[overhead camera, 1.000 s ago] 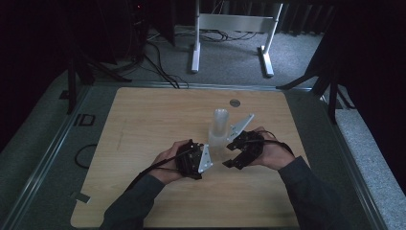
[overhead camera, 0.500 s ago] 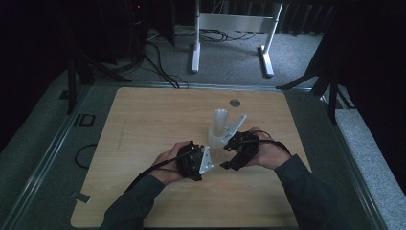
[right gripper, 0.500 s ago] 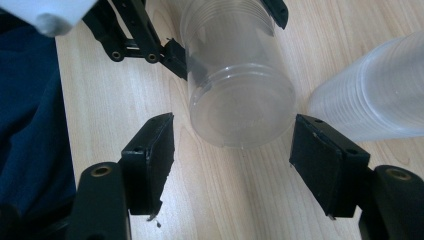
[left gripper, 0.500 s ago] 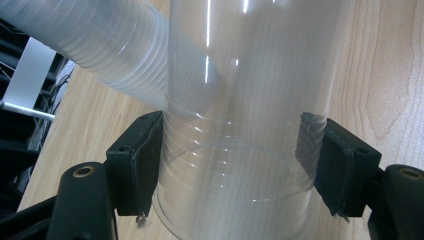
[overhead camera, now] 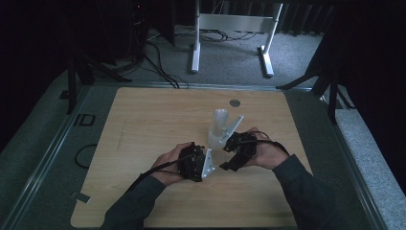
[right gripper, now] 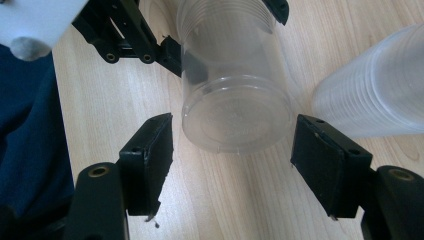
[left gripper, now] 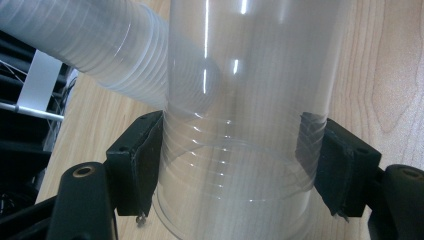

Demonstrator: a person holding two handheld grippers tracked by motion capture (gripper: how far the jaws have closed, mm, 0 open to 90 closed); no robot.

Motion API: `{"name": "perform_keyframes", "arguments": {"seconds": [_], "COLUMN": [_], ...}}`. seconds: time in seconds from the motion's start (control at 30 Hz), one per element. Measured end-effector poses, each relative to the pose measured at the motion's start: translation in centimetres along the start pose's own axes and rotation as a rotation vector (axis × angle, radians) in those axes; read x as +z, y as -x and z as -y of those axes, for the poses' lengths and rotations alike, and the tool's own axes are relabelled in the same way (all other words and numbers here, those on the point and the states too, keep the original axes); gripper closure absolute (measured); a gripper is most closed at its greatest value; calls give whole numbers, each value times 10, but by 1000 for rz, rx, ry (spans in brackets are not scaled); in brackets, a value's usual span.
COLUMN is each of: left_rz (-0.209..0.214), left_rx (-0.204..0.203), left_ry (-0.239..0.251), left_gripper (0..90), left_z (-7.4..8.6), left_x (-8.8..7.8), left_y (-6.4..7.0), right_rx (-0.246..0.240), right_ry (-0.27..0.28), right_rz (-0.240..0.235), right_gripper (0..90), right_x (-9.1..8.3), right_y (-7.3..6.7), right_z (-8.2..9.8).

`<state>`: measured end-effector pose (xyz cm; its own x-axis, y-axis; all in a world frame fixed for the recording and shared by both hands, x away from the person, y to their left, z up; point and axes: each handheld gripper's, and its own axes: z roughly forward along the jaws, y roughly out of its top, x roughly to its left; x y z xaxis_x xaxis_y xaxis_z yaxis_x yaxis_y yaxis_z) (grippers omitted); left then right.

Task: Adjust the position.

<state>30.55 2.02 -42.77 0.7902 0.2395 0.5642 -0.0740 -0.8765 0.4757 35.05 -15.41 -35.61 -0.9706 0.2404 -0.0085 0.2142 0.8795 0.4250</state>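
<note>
A dimly lit lab or test room: a wooden tabletop (overhead camera: 143, 124) sits in a metal frame on grey carpet (overhead camera: 230, 52). Loose cables (overhead camera: 158, 62) trail past a white equipment stand (overhead camera: 234, 28) and dark rig legs.

The clear, glossy plastic cup (left gripper: 240, 140) between the matt black fingers (left gripper: 137, 160) shows smooth walls with fine ridges. The ribbed, translucent plastic cup stack (left gripper: 95, 47) beyond the fingers looks frosted. The pale wood-grain tabletop (right gripper: 235, 200) beneath the fingers has a smooth satin finish.
</note>
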Motion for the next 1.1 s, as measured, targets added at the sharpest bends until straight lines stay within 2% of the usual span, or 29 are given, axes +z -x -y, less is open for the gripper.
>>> {"name": "perform_keyframes", "arguments": {"seconds": [0.27,0.3,0.57,0.63,0.83,0.97,1.0,1.07,1.1], "left_rz": [-5,-2,-4,-7,-10,-11,-12,-11,-15], "left_rx": [9,22,41,69,100,104,71,79,59], "left_ry": [-2,-14,-23,-34,-58,-60,-29,-32,-13], "left_gripper": [287,287,287,287,287,287,287,287,287], "left_z": [-1,-2,-5,-6,-7,-6,-6,-6,-6], "left_x": [1,0,1,1,0,1,3,3,4], "left_y": [2,1,3,3,3,4,6,6,8], "right_rx": [5,5,4,12,8,10,11,10,11], "right_ry": [-19,-19,-37,-45,-49,-52,-54,-57,-59], "right_rz": [-11,-13,-19,-20,-20,-20,-21,-23,-22], "right_gripper": [327,327,328,328,336,349,352,351,352], "right_x": [7,7,13,15,17,18,18,19,19], "right_y": [-1,-1,-1,-1,-1,-1,-1,-1,-1], "right_z": [-2,-2,-3,-4,-4,-4,-4,-4,-4]}}
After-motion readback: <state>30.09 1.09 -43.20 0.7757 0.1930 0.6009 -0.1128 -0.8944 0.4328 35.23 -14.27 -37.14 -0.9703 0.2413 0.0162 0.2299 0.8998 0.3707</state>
